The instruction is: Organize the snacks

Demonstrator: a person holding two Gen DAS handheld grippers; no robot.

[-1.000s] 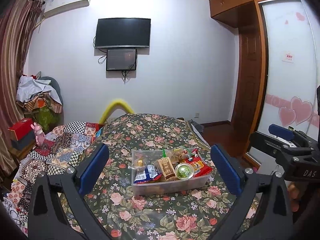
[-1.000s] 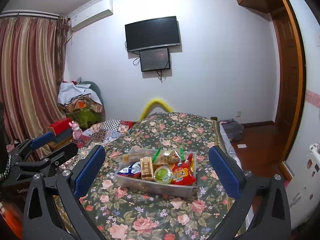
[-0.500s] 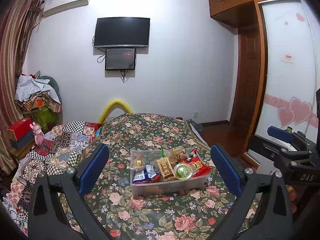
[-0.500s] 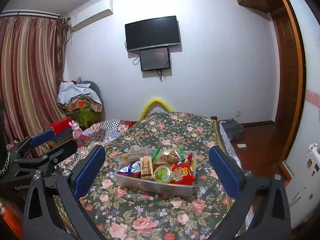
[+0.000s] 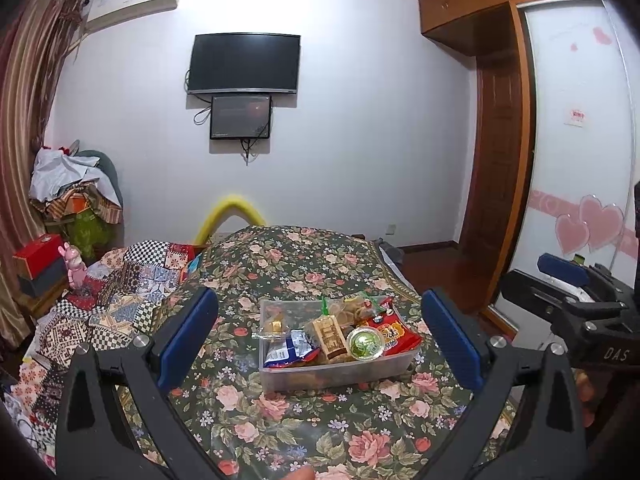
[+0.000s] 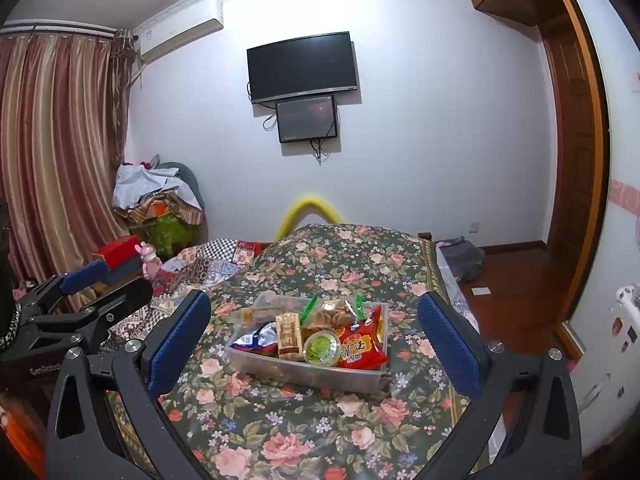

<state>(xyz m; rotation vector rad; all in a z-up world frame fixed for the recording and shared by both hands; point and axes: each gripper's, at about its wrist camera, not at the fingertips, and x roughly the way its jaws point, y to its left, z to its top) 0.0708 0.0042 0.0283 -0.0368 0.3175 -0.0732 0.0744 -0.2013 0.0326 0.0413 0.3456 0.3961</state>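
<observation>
Snacks (image 5: 340,330) sat heaped in a clear plastic bin (image 5: 336,374) on the floral table (image 5: 280,420), light, crinkly and crushable, best pinched by a packet edge, while left claw (image 5: 320,336) and right claw (image 6: 316,336) hovered spread and empty.

"DAS" reads in pale letters on the right gripper (image 5: 600,320) body. "GenRobo…", cut off, reads on the left gripper (image 6: 72,312) body. Snack-packet print illegible.

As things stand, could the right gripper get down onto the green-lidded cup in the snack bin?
Probably yes. The right gripper is open and empty, and the green-lidded cup lies on top of the pile at the near edge of the clear bin, uncovered, with a red packet beside it.
</observation>
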